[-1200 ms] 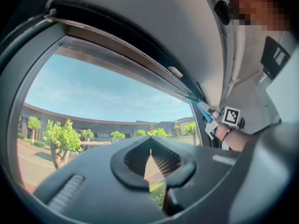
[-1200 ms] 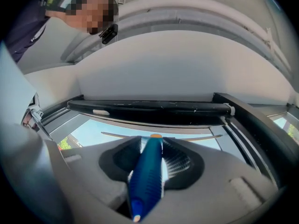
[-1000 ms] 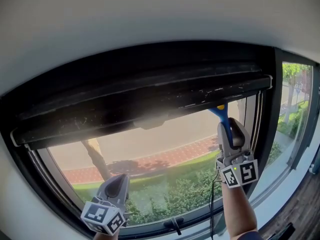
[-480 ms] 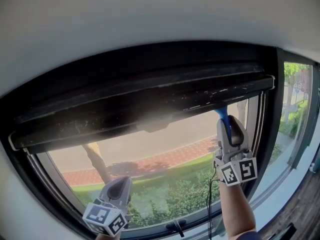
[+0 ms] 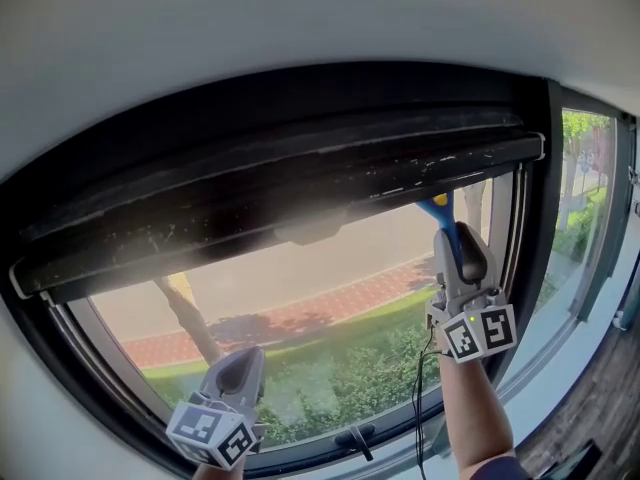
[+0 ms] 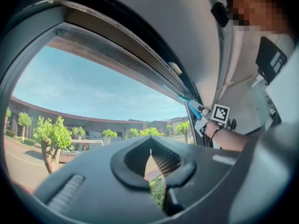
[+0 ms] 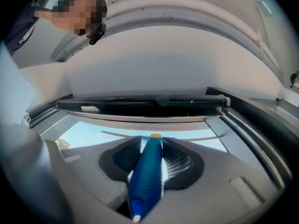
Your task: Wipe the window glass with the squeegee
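The right tongs (image 5: 457,236) pinch the blue handle of the squeegee (image 5: 443,211), which points up at the top right corner of the window glass (image 5: 330,298). Its head is tucked just under the dark bar (image 5: 300,193) that crosses the top of the window. Over the last second the right tongs have barely moved, creeping a little higher toward that bar. The left tongs (image 5: 238,373) have stayed low near the bottom left edge of the glass, pressed almost together with nothing between them. This suggests the squeegee is being set at its start point and the downward pull has not begun, so nearly all the glass is probably still to wipe.
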A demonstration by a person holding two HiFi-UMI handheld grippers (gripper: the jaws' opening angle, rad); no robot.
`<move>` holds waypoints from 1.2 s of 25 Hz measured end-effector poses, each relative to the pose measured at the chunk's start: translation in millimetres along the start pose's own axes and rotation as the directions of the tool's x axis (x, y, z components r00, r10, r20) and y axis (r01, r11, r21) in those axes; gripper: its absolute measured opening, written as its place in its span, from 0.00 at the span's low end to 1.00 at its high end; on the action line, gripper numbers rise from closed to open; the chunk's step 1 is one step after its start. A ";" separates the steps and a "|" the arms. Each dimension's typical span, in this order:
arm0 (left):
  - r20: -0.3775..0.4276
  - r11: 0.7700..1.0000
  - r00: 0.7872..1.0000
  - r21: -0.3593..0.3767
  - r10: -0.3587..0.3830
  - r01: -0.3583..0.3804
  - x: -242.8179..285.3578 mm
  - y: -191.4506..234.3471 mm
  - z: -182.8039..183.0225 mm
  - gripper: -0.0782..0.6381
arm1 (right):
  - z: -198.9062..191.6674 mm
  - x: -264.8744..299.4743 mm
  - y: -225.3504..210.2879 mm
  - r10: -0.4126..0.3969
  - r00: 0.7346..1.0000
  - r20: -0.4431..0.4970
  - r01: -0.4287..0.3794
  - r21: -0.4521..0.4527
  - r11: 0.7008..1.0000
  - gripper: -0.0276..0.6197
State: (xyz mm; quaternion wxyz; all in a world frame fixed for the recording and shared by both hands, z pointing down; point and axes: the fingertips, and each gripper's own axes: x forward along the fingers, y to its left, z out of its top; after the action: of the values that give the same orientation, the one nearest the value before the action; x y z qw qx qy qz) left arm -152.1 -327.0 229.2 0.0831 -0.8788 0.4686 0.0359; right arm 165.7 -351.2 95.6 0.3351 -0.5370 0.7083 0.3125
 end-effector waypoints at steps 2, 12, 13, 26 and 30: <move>0.002 1.000 1.000 0.000 0.000 0.000 -2.9 1.0 -1.0 0.09 | -2.2 -2.5 0.4 -0.001 1.000 -0.004 0.001 0.002 1.000 0.26; -0.016 1.000 1.000 0.001 0.008 -0.008 -10.9 4.9 -8.8 0.09 | -11.6 -16.0 1.0 0.017 1.000 -0.015 -0.017 0.013 1.000 0.27; -0.016 1.000 1.000 0.003 0.008 -0.007 -10.9 4.6 -8.5 0.09 | -12.9 -17.8 1.0 0.020 1.000 -0.017 -0.020 0.015 1.000 0.26; -0.048 1.000 0.999 -0.014 -0.002 0.001 -8.8 -4.5 -21.4 0.09 | -25.6 -38.8 1.7 0.050 0.997 -0.067 -0.049 0.016 0.999 0.27; -0.054 1.000 0.999 -0.013 -0.002 0.001 -9.6 -7.7 -22.3 0.09 | -29.1 -43.7 2.4 0.049 0.996 -0.074 -0.047 0.026 0.999 0.27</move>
State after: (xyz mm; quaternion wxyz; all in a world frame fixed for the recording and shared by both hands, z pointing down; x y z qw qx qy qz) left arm -151.3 -318.9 253.4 0.0647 -0.8803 0.4698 0.0154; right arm 168.0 -349.9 148.1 0.3071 -0.5269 0.7369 0.2915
